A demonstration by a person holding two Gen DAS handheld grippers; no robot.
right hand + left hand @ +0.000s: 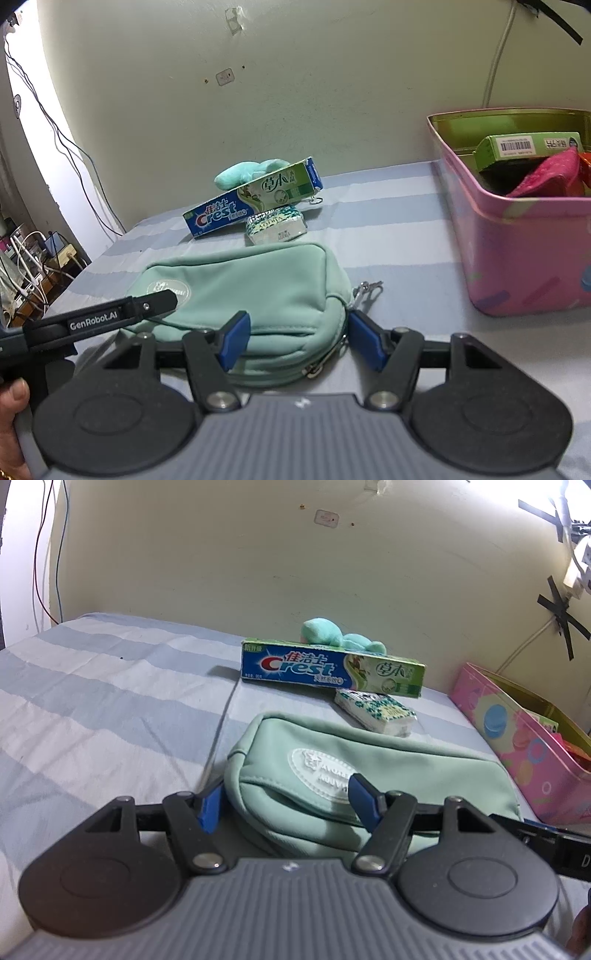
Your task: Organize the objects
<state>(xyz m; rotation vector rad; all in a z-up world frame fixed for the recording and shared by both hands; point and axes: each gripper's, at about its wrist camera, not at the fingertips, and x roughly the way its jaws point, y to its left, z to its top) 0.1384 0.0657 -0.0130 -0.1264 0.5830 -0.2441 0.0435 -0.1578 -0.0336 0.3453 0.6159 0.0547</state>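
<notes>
A mint-green soft zippered pouch (369, 775) with an oval white patch is seen lying on a bed covered by a blue-and-white striped sheet (92, 686), at the centre of both views. In the left wrist view, the left gripper (290, 797) is held at the pouch with its blue-padded fingers (210, 806) spread wide, one at the pouch's left end and the other over the white patch; nothing is clamped. In the right wrist view, the right gripper (299, 341) is likewise spread wide around the pouch's right end, one finger in front of the fabric, the other just beside the zipper pull and metal clip (365, 290); whether the pads touch the pouch cannot be told. Above the pouch in the frame, a blue-and-green Crest toothpaste box (332, 670) is propped on a white-and-green patterned tissue pack (376, 712), with a turquoise plush toy (332, 635) behind it, near the cream wall (258, 554). At the right of the frame, a pink patterned tin box (517, 240) is seen standing, holding a green carton (528, 146) and a pink fabric item (546, 173).
</notes>
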